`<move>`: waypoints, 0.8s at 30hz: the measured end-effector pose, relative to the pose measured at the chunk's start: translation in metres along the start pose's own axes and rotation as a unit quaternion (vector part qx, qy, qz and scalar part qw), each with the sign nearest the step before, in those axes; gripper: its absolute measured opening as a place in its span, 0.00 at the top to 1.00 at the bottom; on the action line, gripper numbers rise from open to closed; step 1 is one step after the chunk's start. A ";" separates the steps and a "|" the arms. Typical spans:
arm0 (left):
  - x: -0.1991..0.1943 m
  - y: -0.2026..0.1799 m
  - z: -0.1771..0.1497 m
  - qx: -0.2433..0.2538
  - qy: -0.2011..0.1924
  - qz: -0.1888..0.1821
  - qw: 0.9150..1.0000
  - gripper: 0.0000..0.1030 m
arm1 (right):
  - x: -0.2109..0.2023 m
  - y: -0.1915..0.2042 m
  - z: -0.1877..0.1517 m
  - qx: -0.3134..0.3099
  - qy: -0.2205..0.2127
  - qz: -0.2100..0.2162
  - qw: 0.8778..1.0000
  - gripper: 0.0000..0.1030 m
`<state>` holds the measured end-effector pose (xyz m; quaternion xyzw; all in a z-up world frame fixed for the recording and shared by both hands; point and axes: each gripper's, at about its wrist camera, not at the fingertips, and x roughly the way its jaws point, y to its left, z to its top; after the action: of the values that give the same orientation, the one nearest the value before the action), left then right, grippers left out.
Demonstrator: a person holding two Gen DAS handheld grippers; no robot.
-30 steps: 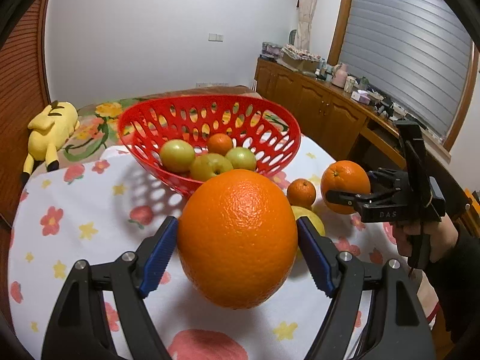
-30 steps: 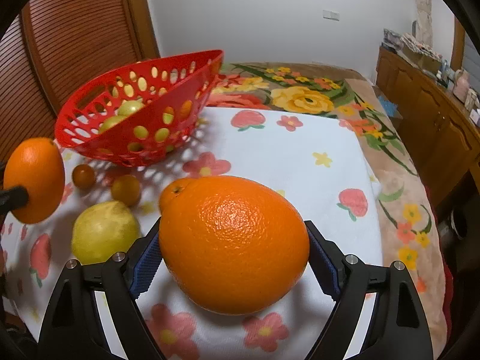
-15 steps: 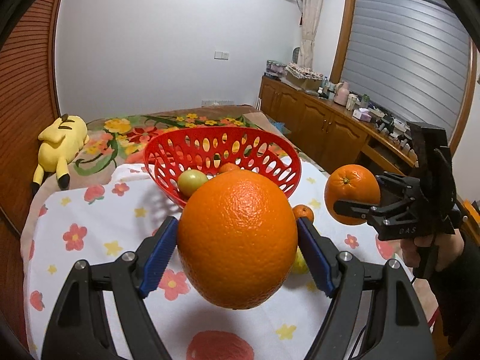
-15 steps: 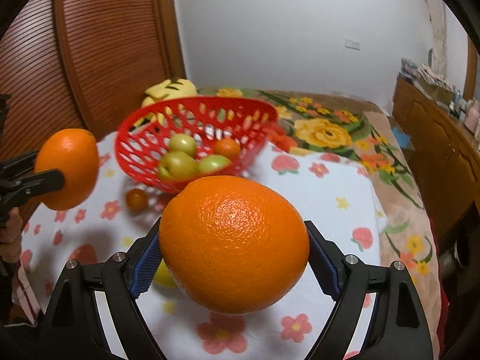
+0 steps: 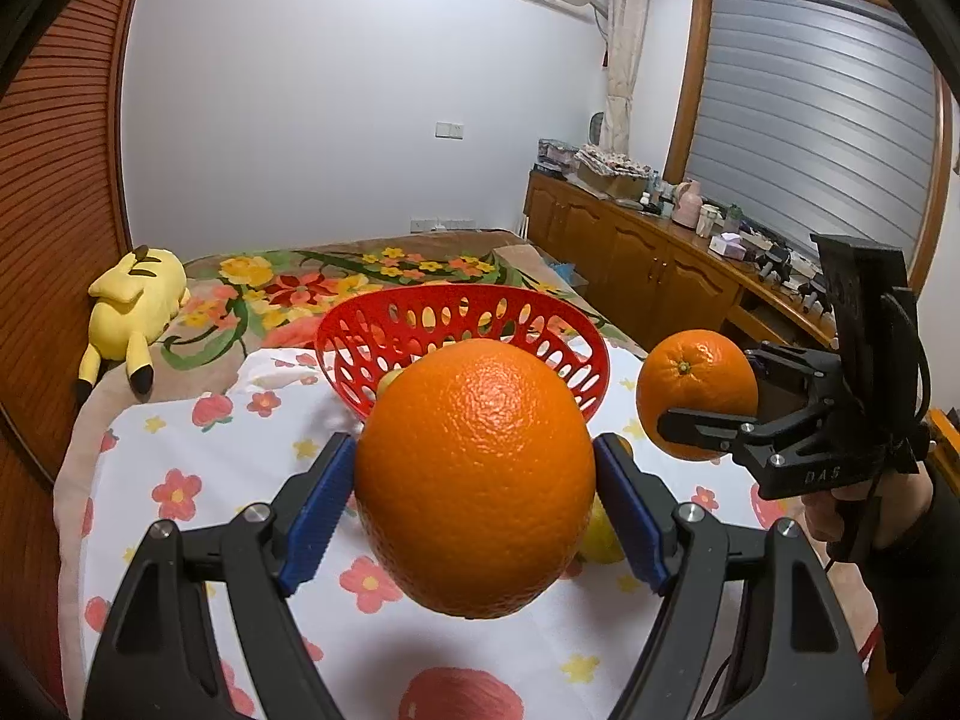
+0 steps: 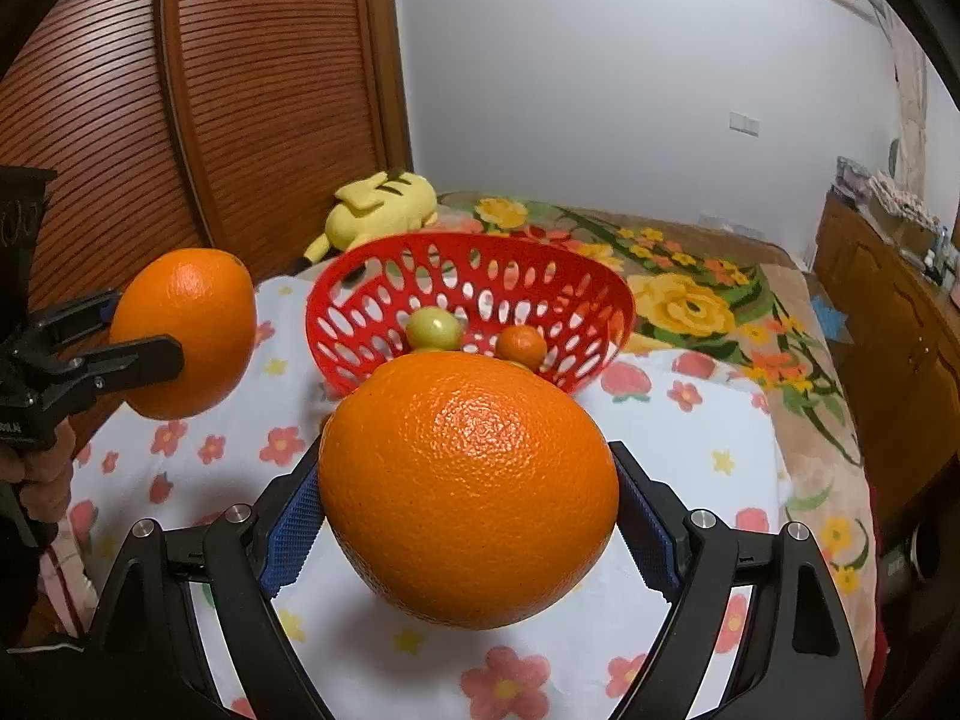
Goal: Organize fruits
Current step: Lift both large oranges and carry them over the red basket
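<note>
My left gripper point(image 5: 474, 498) is shut on a large orange point(image 5: 474, 474), held in the air above the flowered tablecloth point(image 5: 198, 480). My right gripper point(image 6: 468, 516) is shut on a second large orange point(image 6: 468, 498). Each gripper with its orange also shows in the other view: the right one at the right of the left wrist view point(image 5: 696, 396), the left one at the left of the right wrist view point(image 6: 186, 330). Beyond both stands a red perforated basket point(image 5: 540, 336) point(image 6: 372, 312) holding a green fruit point(image 6: 433, 329) and a small orange point(image 6: 521, 345).
A yellow-green fruit point(image 5: 597, 534) lies on the cloth under my left gripper. A yellow plush toy point(image 5: 135, 300) lies on the flowered bedspread point(image 6: 690, 300) behind the table. Wooden cabinets point(image 5: 648, 276) run along the right wall, a slatted wooden door point(image 6: 180, 120) on the left.
Both grippers have risen and tipped level with their oranges still held. The basket now sits lower and farther in both views, and most loose fruit on the cloth has dropped out of sight.
</note>
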<state>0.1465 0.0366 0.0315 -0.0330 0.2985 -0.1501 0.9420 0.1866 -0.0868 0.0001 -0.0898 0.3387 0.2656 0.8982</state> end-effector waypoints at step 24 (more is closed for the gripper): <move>0.050 0.046 0.045 -0.024 0.015 0.005 1.000 0.24 | 0.093 -0.022 0.066 -0.019 0.047 0.015 0.999 0.15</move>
<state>0.2226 0.0640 0.0337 -0.0521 0.3167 -0.1386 0.9369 0.2938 -0.0438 -0.0119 -0.1141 0.3767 0.2813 0.8752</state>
